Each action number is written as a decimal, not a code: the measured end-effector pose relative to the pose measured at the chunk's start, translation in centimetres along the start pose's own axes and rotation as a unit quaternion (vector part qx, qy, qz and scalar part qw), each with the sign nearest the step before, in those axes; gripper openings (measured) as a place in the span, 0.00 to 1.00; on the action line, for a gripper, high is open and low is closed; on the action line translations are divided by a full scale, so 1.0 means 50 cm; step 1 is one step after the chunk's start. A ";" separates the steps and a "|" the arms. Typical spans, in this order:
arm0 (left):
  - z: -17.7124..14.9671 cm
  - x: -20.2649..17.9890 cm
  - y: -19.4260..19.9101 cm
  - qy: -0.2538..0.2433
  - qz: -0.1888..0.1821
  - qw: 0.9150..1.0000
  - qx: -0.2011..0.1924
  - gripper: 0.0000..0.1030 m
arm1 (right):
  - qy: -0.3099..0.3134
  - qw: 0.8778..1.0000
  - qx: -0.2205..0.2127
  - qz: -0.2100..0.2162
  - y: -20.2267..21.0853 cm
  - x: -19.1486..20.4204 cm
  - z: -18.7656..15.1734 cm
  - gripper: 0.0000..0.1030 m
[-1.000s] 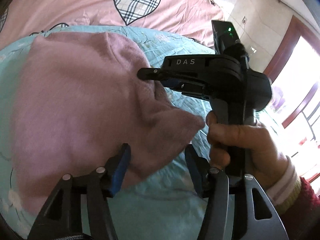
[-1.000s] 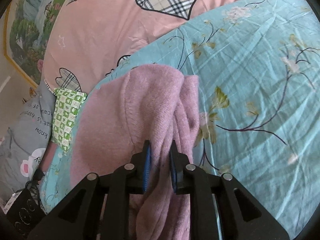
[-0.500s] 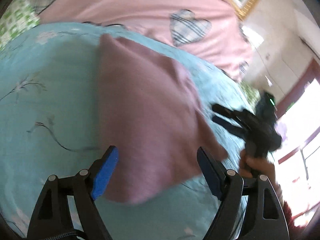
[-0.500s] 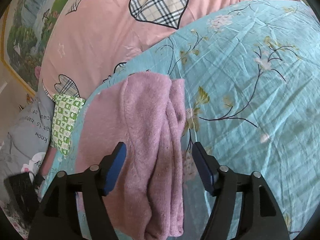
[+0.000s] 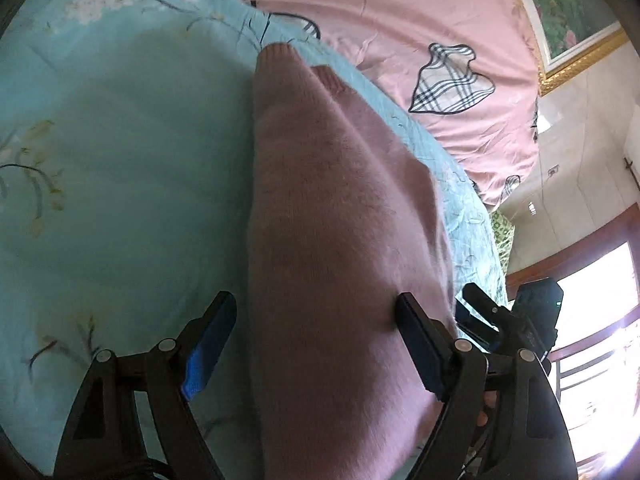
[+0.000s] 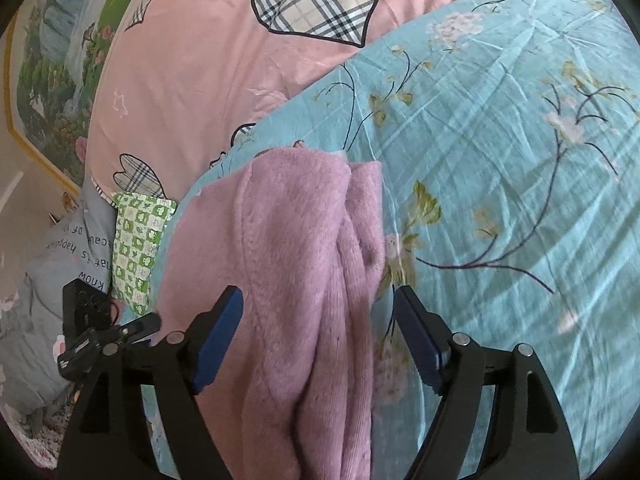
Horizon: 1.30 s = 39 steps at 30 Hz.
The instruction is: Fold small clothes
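Note:
A pink knitted garment (image 5: 336,240) lies folded into a long strip on the teal floral sheet (image 5: 120,160). My left gripper (image 5: 316,340) is open, its jaws standing on either side of the strip's near end, just above it. In the right wrist view the same garment (image 6: 304,260) shows bunched folds along its right edge. My right gripper (image 6: 318,332) is open, its jaws straddling the garment's near end. The right gripper also shows in the left wrist view (image 5: 512,324), and the left gripper in the right wrist view (image 6: 108,336).
A pink quilt with plaid hearts (image 6: 224,60) lies beyond the teal sheet (image 6: 500,140). A green checked cloth (image 6: 140,248) and a grey printed pillow (image 6: 52,280) sit at the left. A framed picture (image 5: 576,16) hangs on the wall, and a bright window (image 5: 592,344) is at the right.
My right gripper has opened and let go of the garment. My left gripper has swung round over the strip's end, and the garment now lies lengthwise between its jaws.

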<state>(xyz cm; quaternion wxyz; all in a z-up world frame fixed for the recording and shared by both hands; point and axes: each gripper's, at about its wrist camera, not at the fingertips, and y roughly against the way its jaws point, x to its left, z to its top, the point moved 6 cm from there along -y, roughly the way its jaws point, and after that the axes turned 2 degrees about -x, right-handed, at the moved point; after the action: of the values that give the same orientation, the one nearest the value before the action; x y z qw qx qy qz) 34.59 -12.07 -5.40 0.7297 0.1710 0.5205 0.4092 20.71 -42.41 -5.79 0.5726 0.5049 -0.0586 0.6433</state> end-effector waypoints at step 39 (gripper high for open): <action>-0.171 0.244 0.333 0.033 0.068 0.994 -0.081 0.43 | 0.069 0.966 0.179 0.171 -0.209 0.368 -0.270 0.27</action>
<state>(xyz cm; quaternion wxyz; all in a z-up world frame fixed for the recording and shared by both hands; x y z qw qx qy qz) 21.39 5.97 -5.11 0.6942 0.1322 0.4965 0.5041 24.18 -17.60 -4.41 0.3564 0.5359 0.0120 0.7653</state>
